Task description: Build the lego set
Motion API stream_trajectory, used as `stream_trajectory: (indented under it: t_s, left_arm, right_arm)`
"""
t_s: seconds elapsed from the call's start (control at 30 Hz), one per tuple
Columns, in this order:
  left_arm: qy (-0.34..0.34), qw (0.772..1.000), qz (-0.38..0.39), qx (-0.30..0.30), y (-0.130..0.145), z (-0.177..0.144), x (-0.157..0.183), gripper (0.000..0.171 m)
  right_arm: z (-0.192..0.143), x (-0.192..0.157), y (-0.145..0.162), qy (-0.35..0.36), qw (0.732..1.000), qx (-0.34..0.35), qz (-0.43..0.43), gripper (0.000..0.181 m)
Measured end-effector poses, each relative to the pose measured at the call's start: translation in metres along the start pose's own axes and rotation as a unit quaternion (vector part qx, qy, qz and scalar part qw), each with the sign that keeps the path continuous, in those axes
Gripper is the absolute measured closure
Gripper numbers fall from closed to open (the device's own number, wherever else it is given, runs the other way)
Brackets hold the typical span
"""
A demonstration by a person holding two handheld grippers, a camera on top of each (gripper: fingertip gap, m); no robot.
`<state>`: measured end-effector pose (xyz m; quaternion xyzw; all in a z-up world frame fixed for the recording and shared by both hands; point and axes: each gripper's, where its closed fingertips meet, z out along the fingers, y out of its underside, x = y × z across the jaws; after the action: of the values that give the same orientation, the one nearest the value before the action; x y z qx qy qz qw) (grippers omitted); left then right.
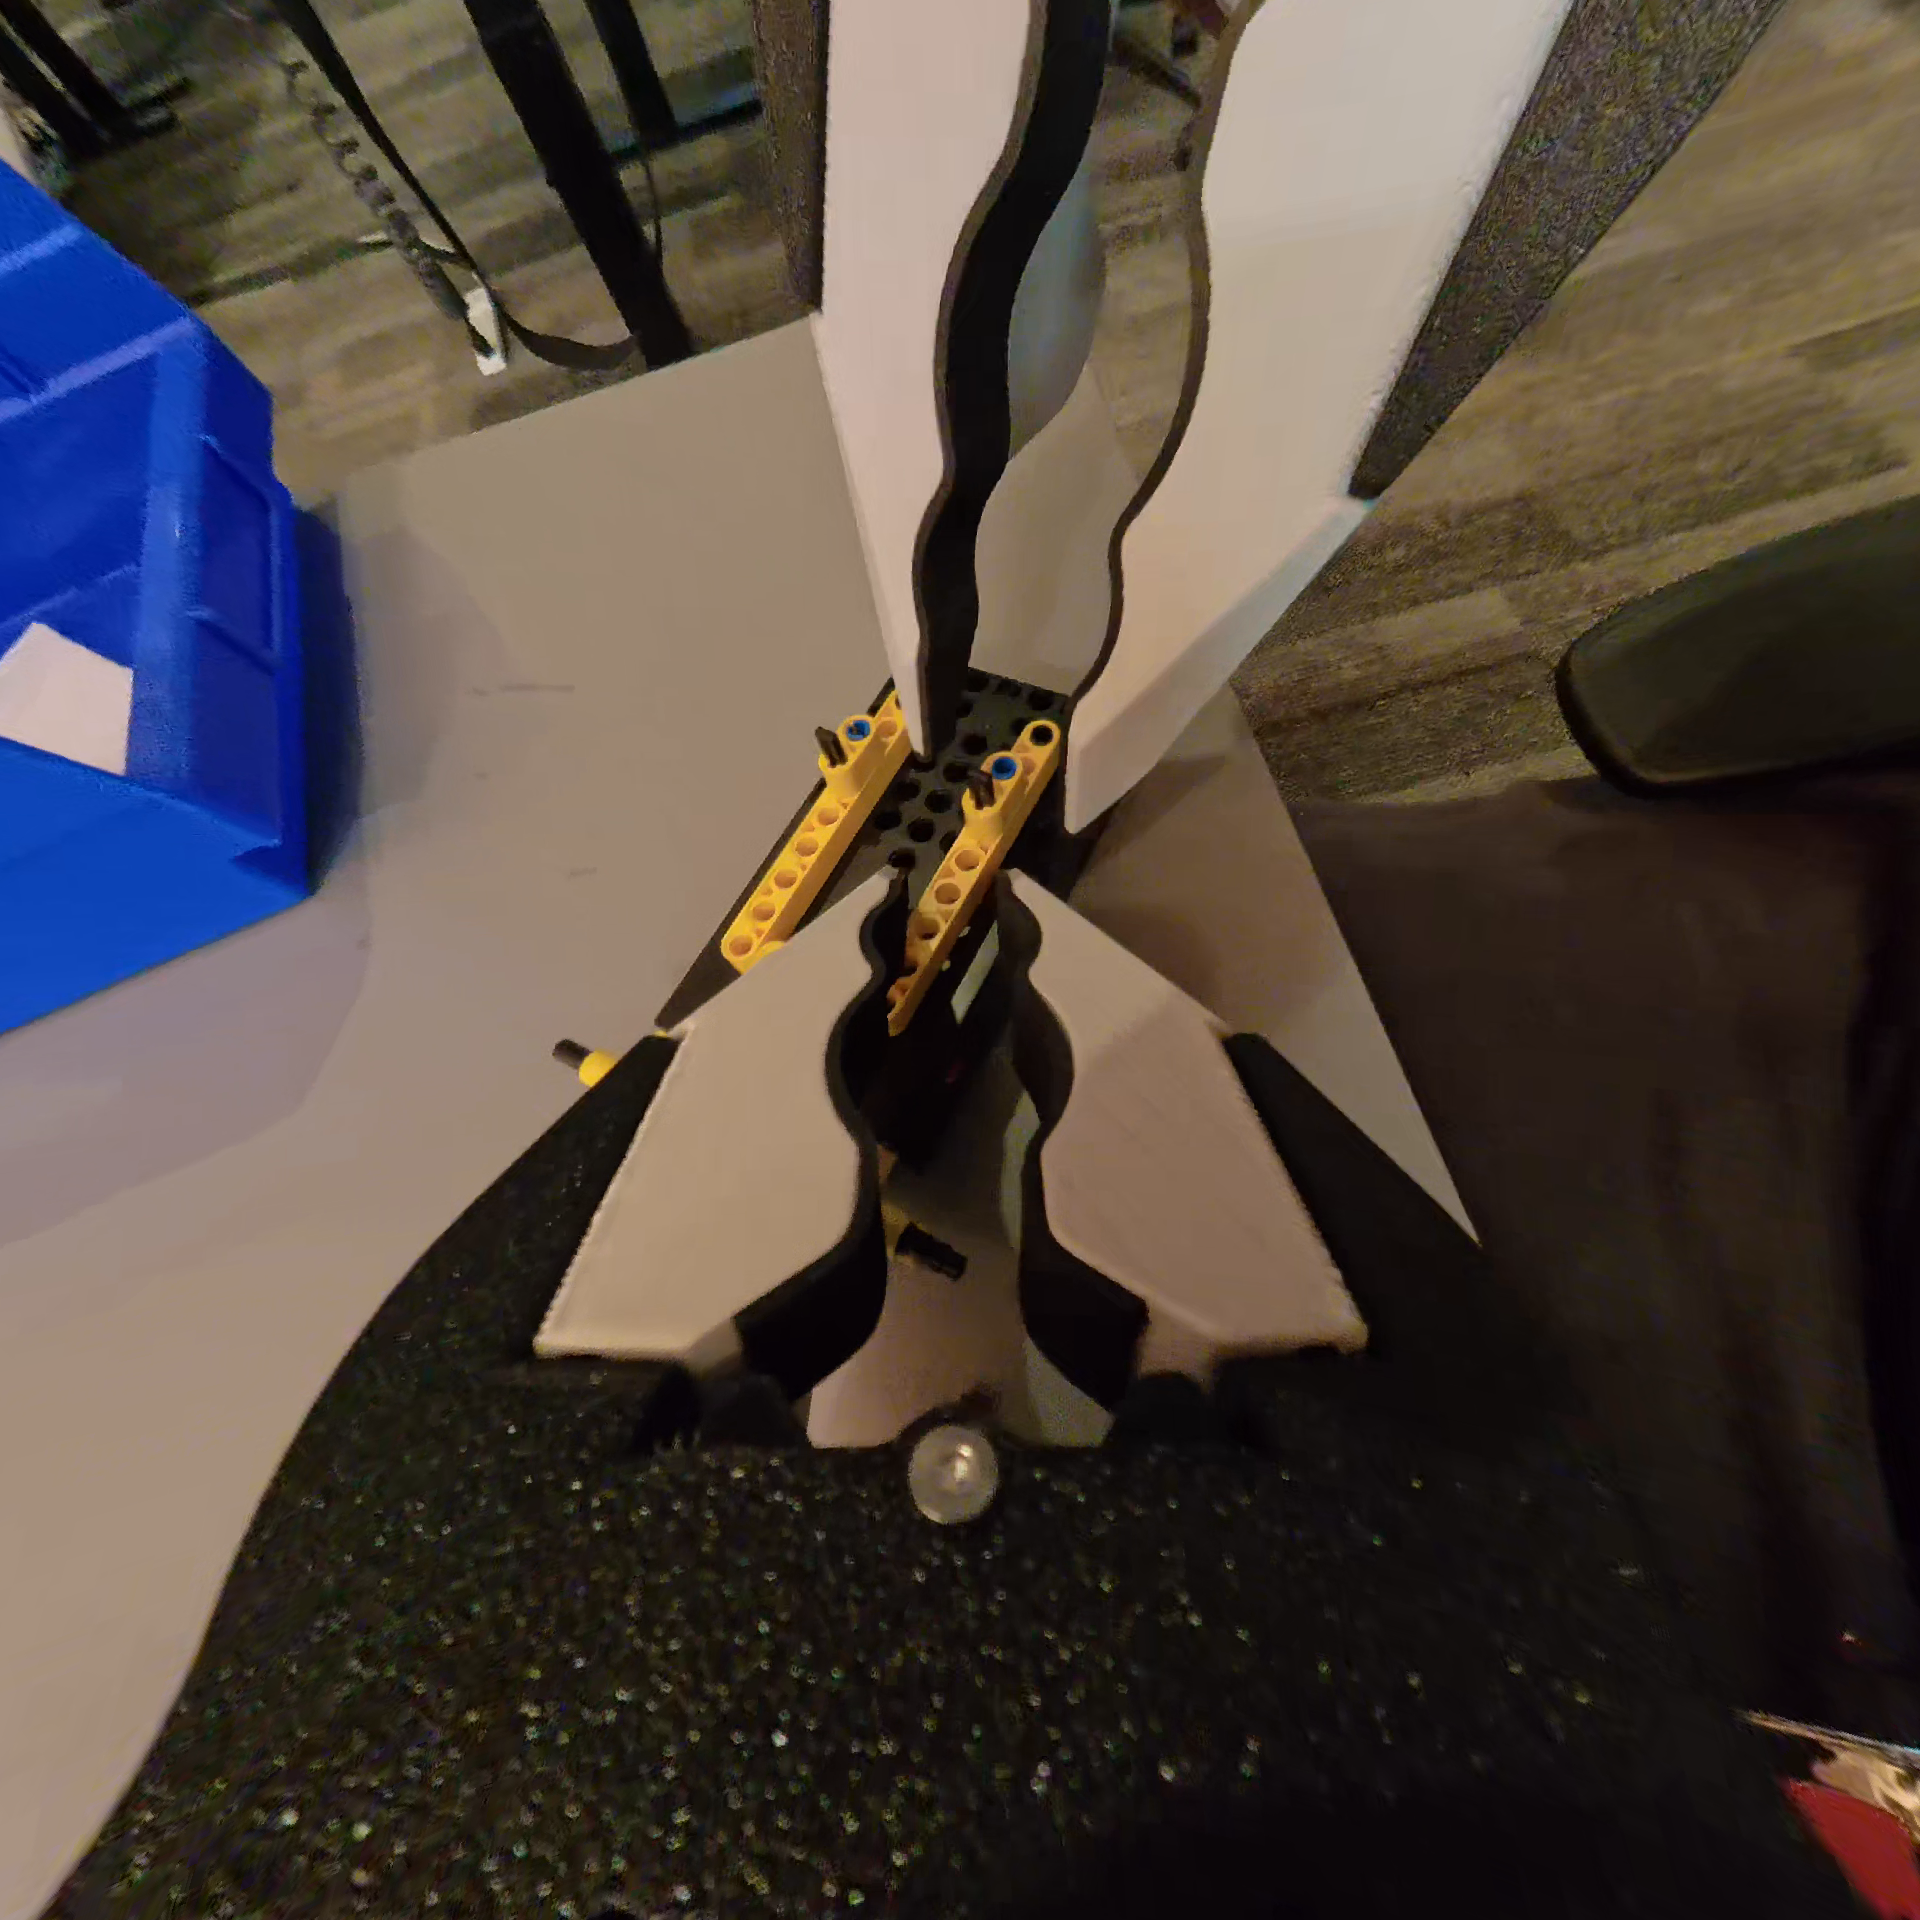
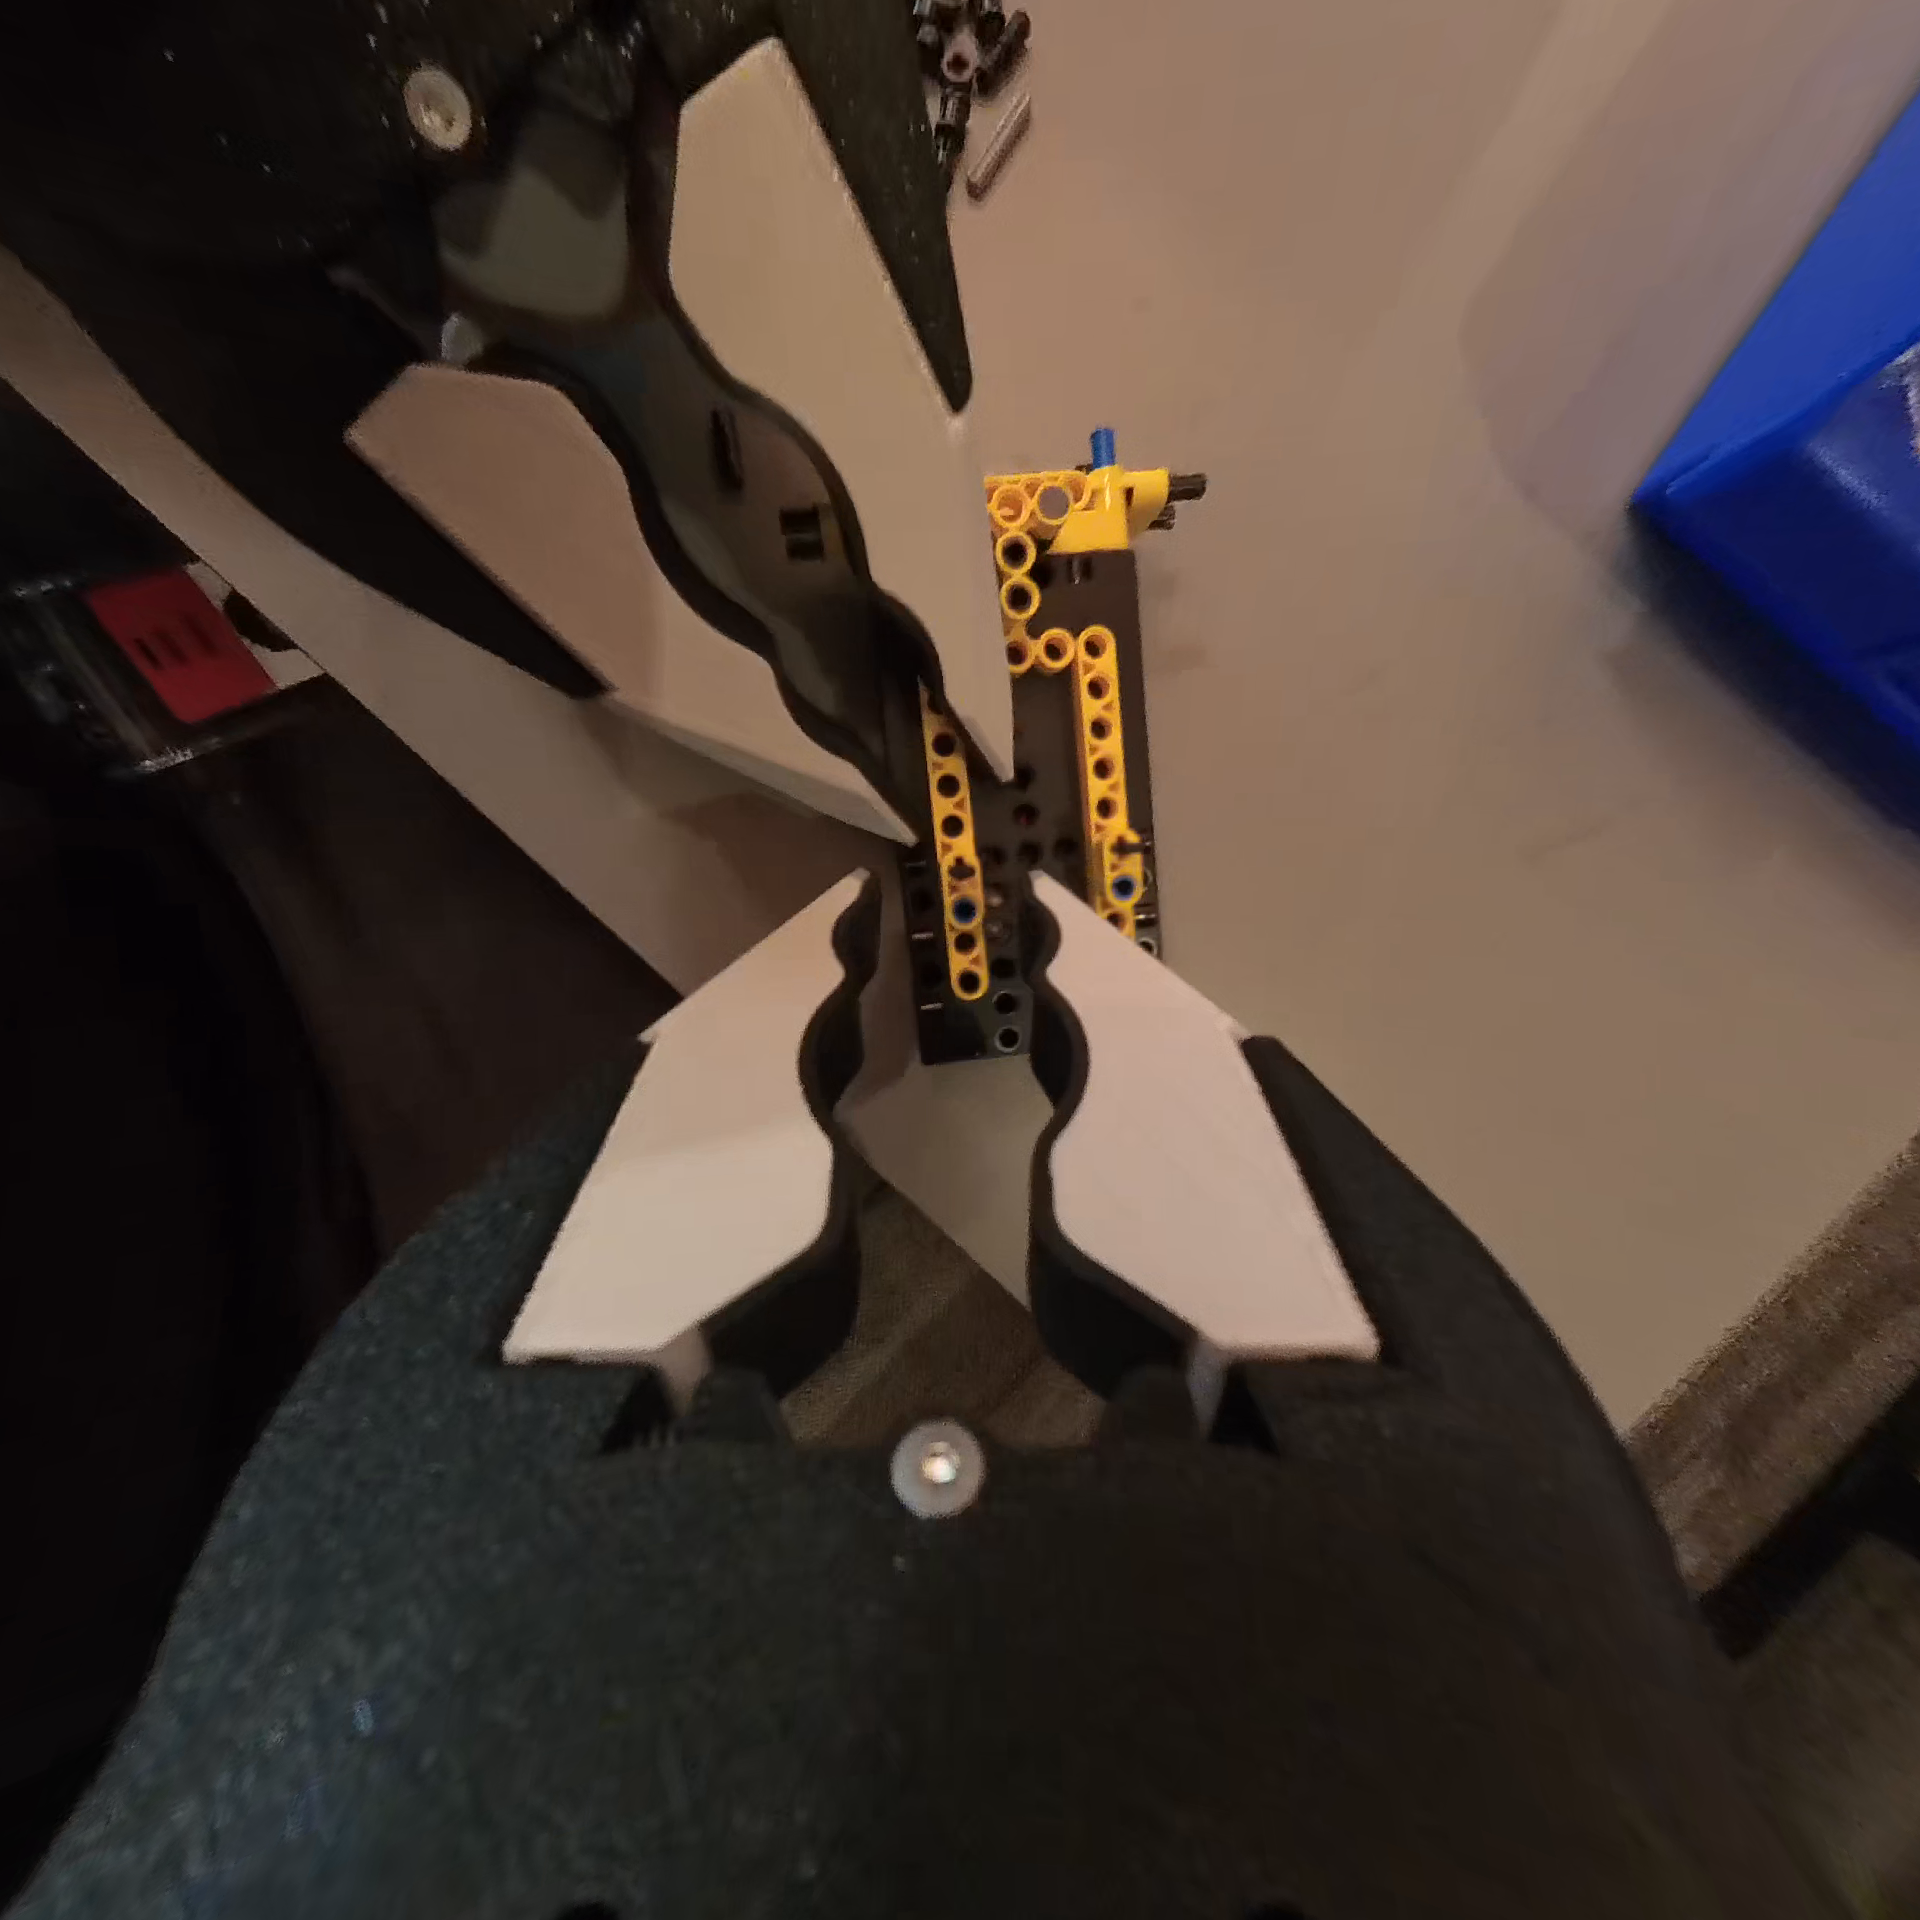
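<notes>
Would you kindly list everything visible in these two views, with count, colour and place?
Frame: one, black, perforated, on the table between both grippers.
Beams: several, yellow, holed, pinned along the frame.
Pins: two seen, blue, in beam holes near the right gripper.
Loose parts: small pile, black and grey, far on the table.
Bin: one, blue, on the table beside the frame.
Table: one, white.
Chair: one, black, off the table's edge.
Left gripper: white fingers closed on a beam.
Right gripper: white fingers straddle the frame's near end; grip unclear.
</notes>
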<state>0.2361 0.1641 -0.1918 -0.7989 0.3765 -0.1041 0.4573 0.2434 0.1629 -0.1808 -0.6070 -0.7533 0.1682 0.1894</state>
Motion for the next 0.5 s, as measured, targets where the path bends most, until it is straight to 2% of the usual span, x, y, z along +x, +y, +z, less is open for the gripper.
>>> stream_trajectory:
  t_s: [0.23,0.37,0.5]
  left_arm:
    - [-0.006,1.000,-0.004,-0.007,0.012,-0.015,-0.009,0.156]
    - [0.023,0.999,-0.032,-0.007,0.014,-0.016,-0.008,0.159]
    - [0.021,0.999,-0.024,-0.032,0.015,-0.015,-0.007,0.161]
  right_arm:
    - [0.010,-0.001,0.001,-0.020,0.999,-0.023,-0.044,0.173]
    - [0.016,-0.003,0.001,-0.034,0.997,-0.037,-0.055,0.174]
    - [0.017,-0.003,0.001,-0.056,0.997,-0.054,-0.028,0.175]
